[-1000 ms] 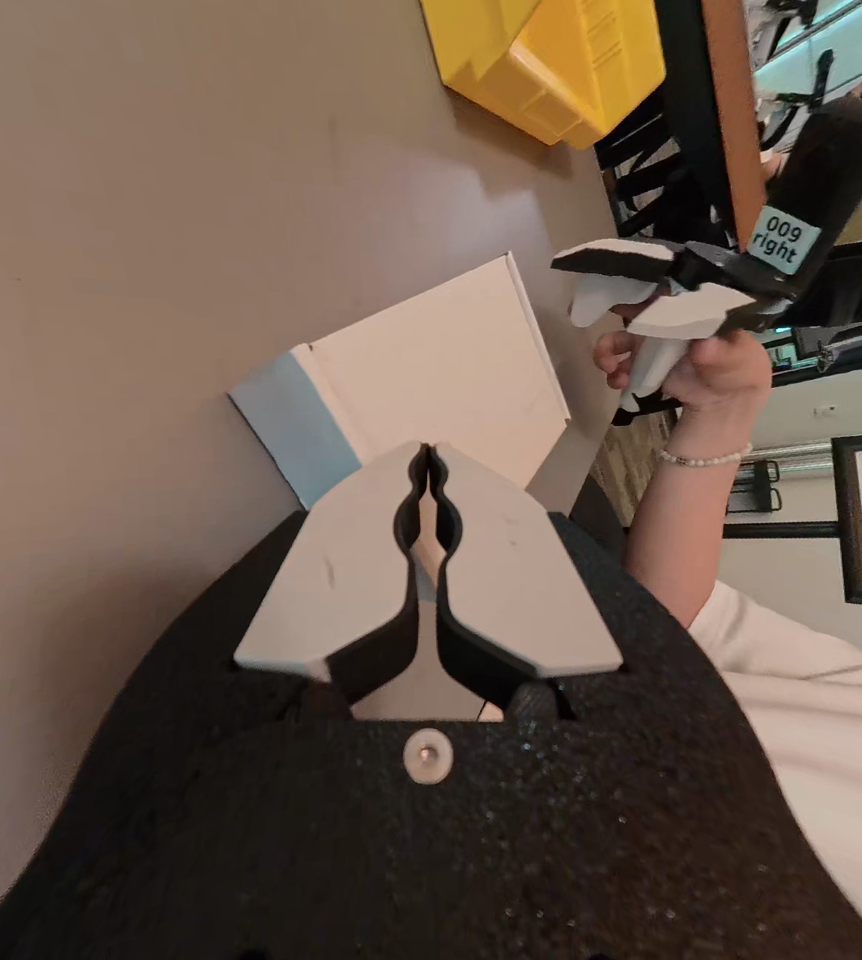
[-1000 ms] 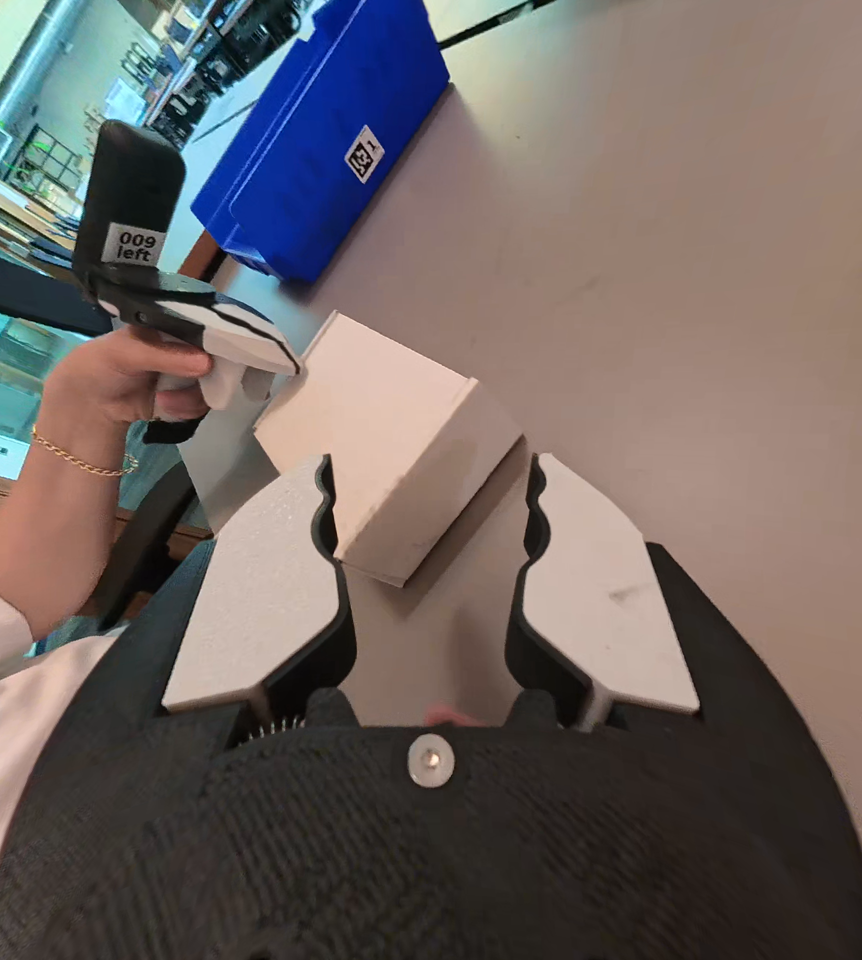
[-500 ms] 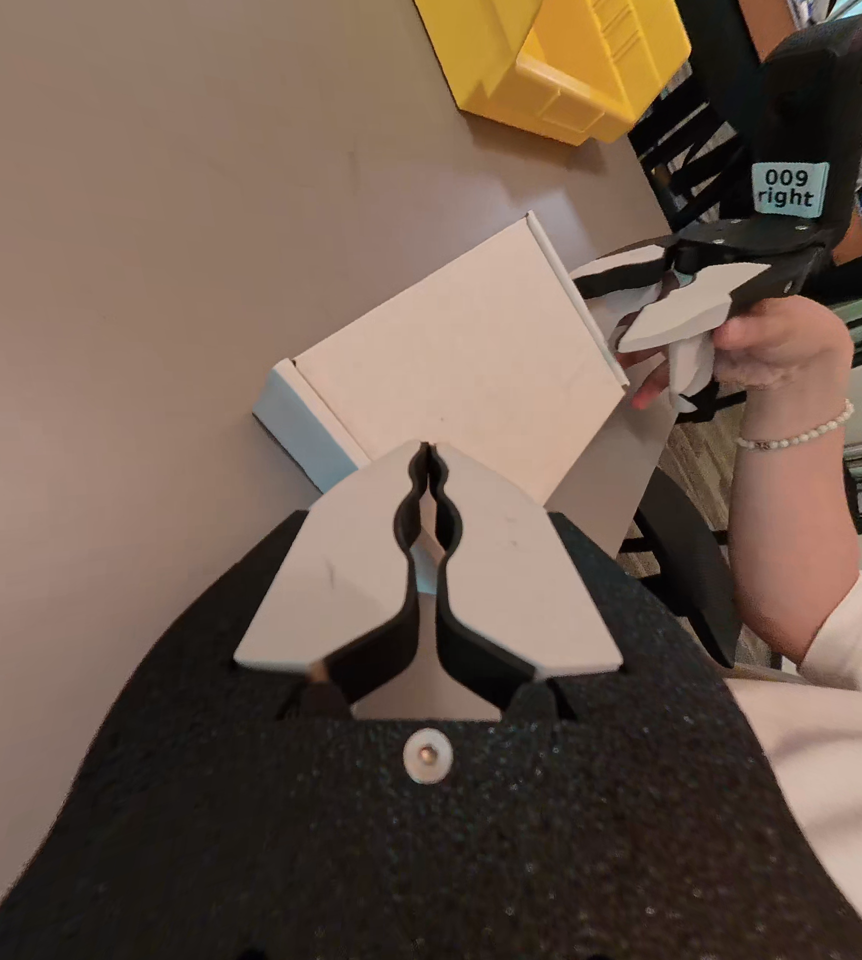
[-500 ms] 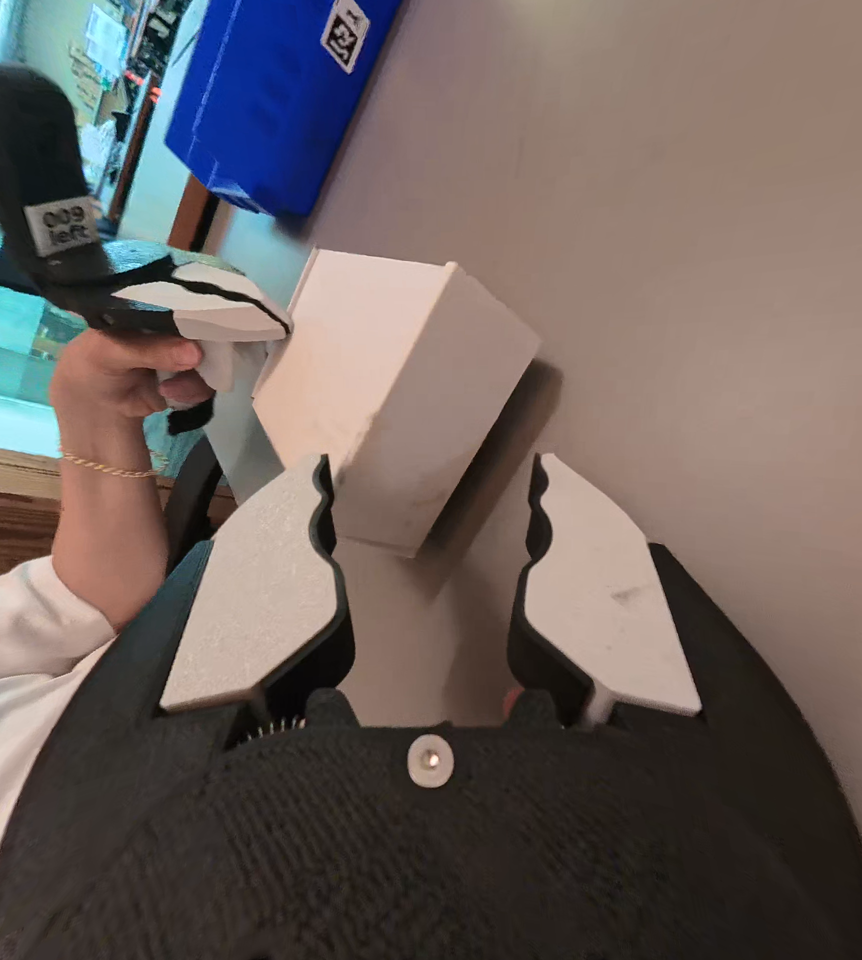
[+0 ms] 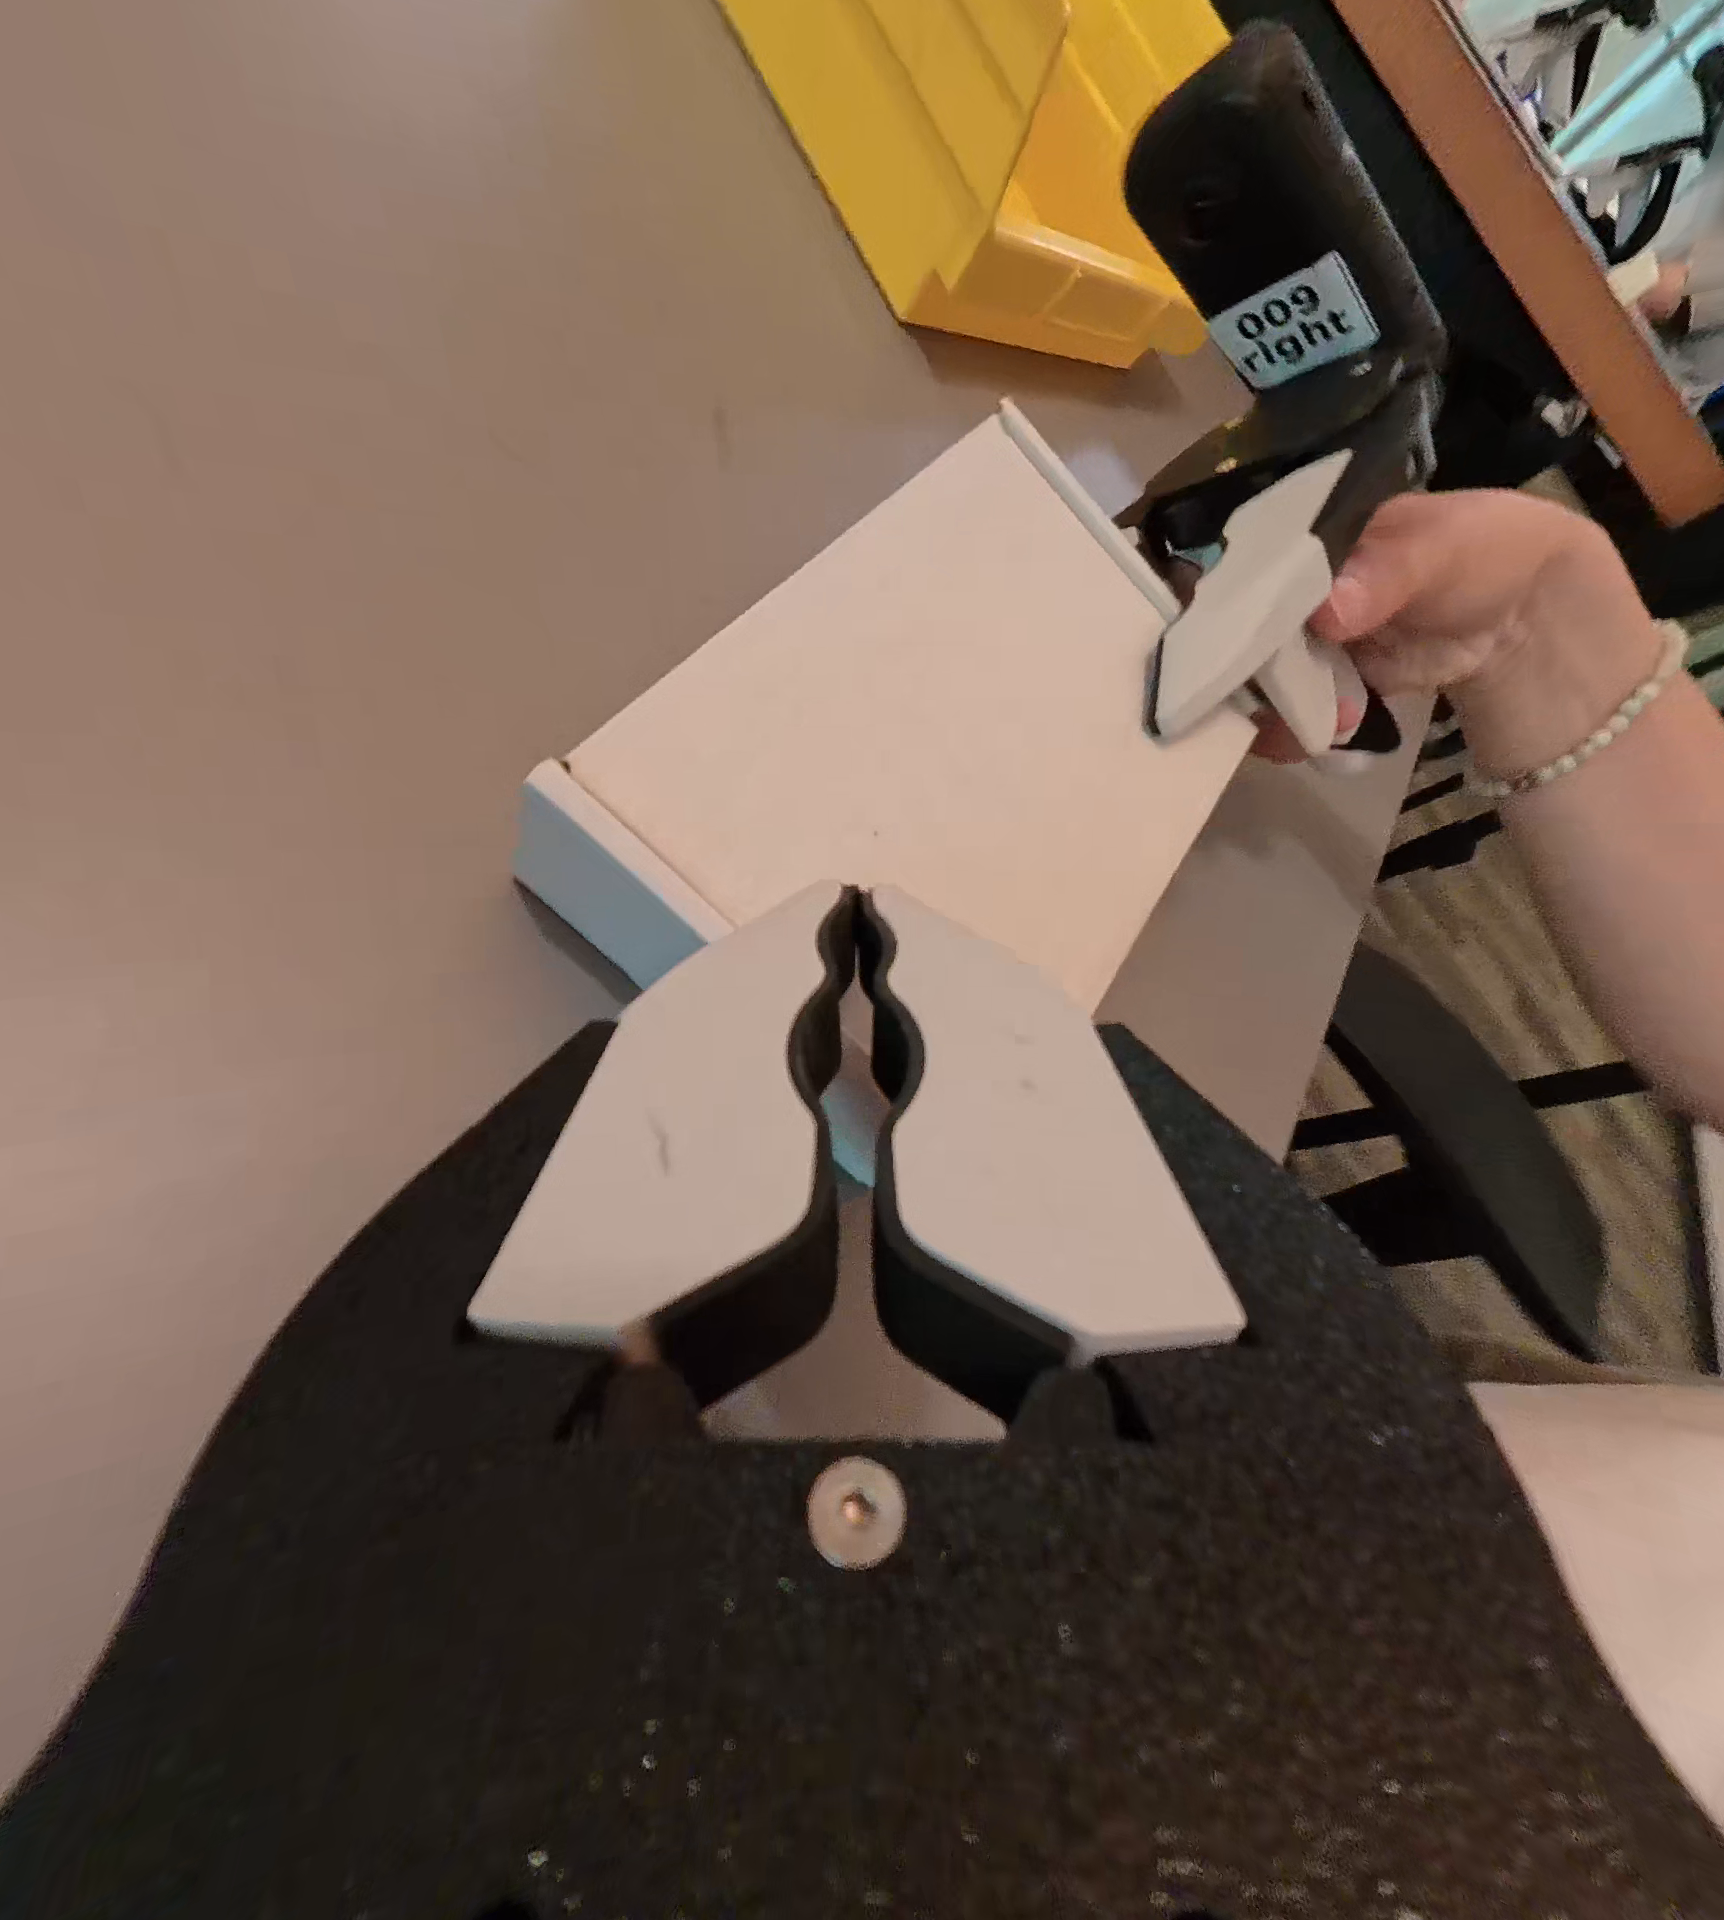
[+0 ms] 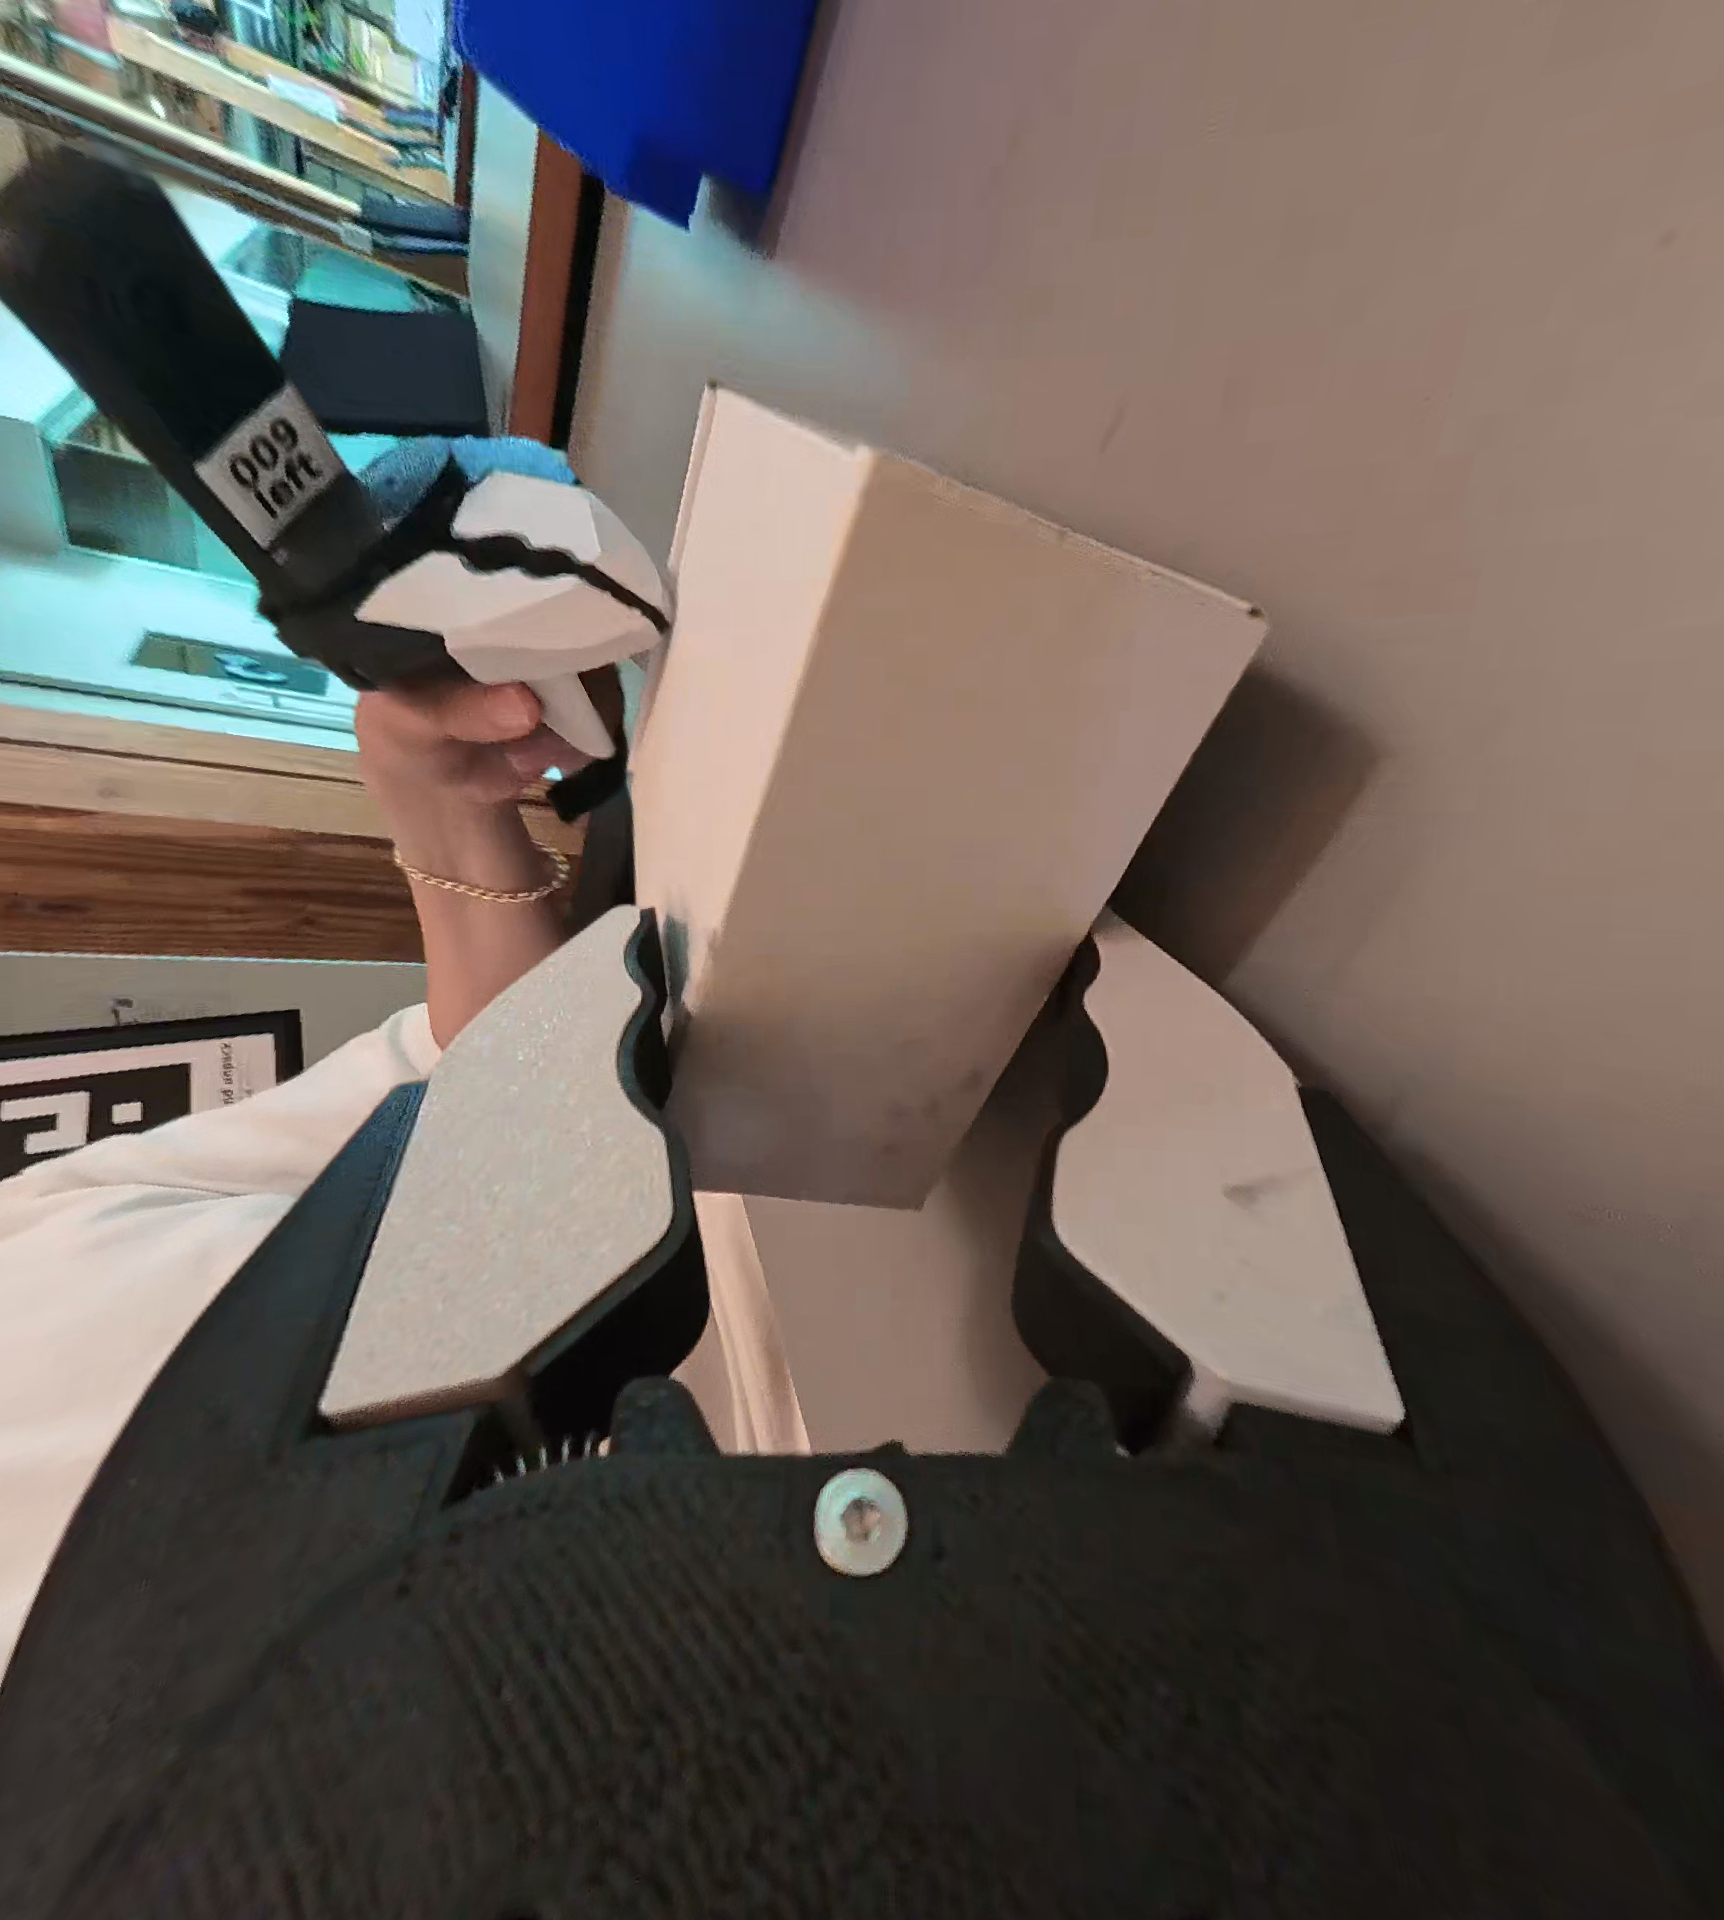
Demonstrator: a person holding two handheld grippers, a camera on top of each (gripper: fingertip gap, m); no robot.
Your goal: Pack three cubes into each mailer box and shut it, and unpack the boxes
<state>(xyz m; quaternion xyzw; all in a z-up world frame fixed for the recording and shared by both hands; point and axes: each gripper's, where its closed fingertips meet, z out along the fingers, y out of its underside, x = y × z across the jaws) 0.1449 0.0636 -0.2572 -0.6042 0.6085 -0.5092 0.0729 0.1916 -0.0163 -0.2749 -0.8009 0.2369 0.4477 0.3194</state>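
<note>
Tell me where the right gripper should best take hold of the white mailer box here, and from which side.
Probably across the box's narrow side wall at its near corner. The closed white mailer box points that corner into the open right gripper, and the wall looks narrow enough to fit between its fingers. Come from the table-edge side; the shut left gripper occupies the opposite corner.

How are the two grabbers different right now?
The left gripper has its fingers pressed together with nothing between them; the right gripper has its fingers wide apart around the white box.
The left gripper's tips meet the box at one end; the right gripper takes the other end between its fingers.
Both have pale fingers on a black body, and each is held in a hand.
</note>
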